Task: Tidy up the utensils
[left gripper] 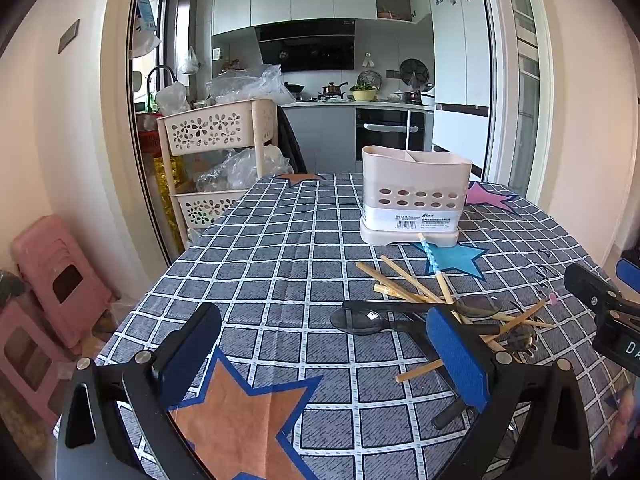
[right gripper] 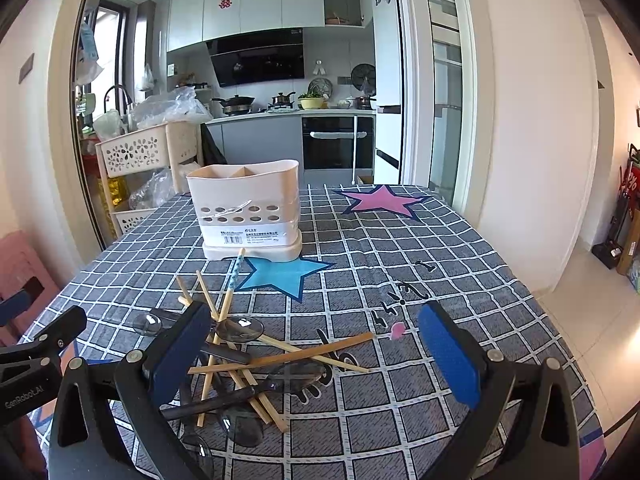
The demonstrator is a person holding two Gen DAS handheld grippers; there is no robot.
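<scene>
A pile of wooden chopsticks [right gripper: 280,360] and dark translucent spoons [right gripper: 240,330] lies on the checked tablecloth. The same pile shows in the left wrist view, with chopsticks [left gripper: 404,276] and a dark spoon [left gripper: 356,322]. A beige utensil holder [left gripper: 414,196] with compartments stands upright behind the pile, also in the right wrist view [right gripper: 248,208]. One blue-patterned chopstick [right gripper: 236,276] points at its base. My left gripper [left gripper: 320,360] is open and empty, left of the pile. My right gripper [right gripper: 316,360] is open and empty, its fingers either side of the pile.
The table [left gripper: 280,248] carries a grey checked cloth with star shapes. A beige basket trolley [left gripper: 216,132] with plastic bags stands beyond the table's far left corner. Pink stools [left gripper: 56,276] stand at the left. The kitchen lies behind.
</scene>
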